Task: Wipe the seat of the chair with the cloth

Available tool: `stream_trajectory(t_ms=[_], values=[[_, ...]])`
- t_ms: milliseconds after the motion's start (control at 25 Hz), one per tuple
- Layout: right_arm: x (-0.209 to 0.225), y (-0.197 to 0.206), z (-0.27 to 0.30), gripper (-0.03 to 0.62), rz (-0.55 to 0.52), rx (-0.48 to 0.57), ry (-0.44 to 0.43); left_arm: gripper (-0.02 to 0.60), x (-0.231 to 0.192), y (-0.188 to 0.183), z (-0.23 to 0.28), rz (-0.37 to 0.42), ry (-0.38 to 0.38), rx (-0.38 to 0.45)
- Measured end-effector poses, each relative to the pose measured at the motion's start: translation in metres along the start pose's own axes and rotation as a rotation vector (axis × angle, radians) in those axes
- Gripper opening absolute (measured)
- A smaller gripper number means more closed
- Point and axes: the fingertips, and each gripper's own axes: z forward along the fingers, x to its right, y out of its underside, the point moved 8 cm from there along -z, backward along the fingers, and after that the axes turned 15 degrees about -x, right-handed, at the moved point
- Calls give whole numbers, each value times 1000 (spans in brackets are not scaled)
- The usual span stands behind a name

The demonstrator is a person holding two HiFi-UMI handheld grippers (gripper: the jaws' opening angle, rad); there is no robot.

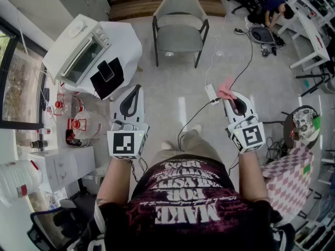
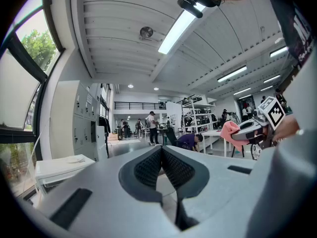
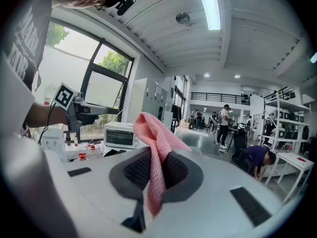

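A grey armchair (image 1: 179,25) stands a few steps ahead on the pale floor, its seat (image 1: 179,38) bare. My right gripper (image 1: 228,94) is shut on a pink cloth (image 1: 226,89), which sticks up from between the pads (image 3: 153,143) and hangs down a little below them. My left gripper (image 1: 137,88) is shut with nothing between its pads (image 2: 148,166). Both grippers are held up at waist height, well short of the chair. From the left gripper view the cloth (image 2: 229,131) shows at the right.
A white cabinet with a toaster oven (image 1: 84,51) and a black phone stands at the left. A white power strip (image 1: 211,93) and cables lie on the floor between me and the chair. A person (image 1: 267,4) crouches at the far right by desks. A checkered table (image 1: 288,177) is at my right.
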Motion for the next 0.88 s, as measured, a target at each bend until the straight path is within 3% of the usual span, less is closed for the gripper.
stream_trajectory(t_ms=[400,880], values=[[-28,-5,-14,31,22,-2,-4,5,-9,9,-25,-1,13,9],[-22,-8,15,32,13,-14,-65,5,-23,16,-16,-3,-28,-28]])
